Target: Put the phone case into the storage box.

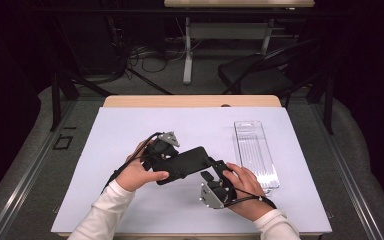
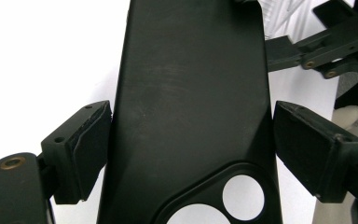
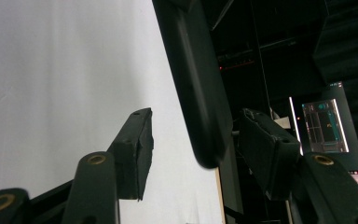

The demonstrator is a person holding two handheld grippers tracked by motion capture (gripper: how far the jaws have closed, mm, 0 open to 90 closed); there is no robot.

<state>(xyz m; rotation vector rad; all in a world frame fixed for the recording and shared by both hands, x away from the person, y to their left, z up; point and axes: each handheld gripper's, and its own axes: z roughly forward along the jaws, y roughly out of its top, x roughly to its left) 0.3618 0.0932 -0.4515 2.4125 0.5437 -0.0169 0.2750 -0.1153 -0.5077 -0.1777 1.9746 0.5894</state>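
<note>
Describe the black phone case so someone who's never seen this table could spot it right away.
Start at the white mat covering the table, then look near its middle, where a person's two hands meet. The black phone case is there, lifted between the left gripper and the right gripper. Unlike the clear plastic tray lying to its right, it is flat, matte black and has round camera holes at one end.

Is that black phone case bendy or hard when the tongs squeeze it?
Probably a bit bendy: the black phone case looks like a thin shell with camera holes cut out, so it's likely light. Its smooth surface might slip. The left tongs pinch its edges, and it keeps its flat shape, so it seems fairly firm. It won't roll.
</note>
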